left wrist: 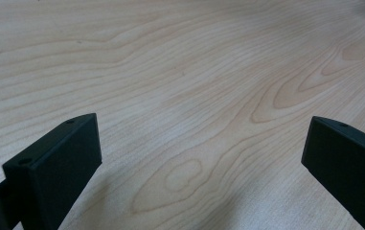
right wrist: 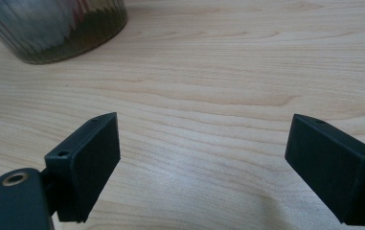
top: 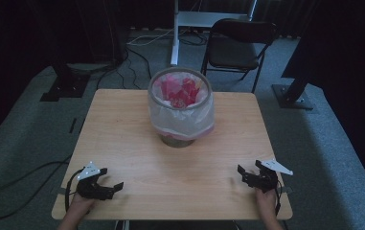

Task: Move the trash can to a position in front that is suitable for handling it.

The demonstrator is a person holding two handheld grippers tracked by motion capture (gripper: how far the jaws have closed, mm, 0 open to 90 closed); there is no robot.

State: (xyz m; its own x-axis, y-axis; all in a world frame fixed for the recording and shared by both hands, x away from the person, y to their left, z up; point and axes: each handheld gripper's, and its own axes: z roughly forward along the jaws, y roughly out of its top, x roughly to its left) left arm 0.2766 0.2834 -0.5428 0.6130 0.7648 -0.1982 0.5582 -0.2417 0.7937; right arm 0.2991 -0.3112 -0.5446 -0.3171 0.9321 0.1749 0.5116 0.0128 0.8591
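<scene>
left gripper (top: pixel 107 183) at 7 o'clock, right gripper (top: pixel 248 174) at 5 o'clock: jaws wide apart, nothing between | lined bin (top: pixel 181 106) at 12 o'clock on table (top: pixel 122 134) | risk: thin liner tearing or bin tipping if pulled one-sided

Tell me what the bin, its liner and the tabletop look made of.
Bin: dark, ribbed wall in the right gripper view, with a slight sheen; likely plastic, possibly metal, can't say for sure.
Liner: thin translucent whitish film, folded over the rim and wrinkled, so a plastic bag.
Tabletop: pale wood grain, smooth matt surface; it may be laminate or veneer rather than solid wood.
</scene>
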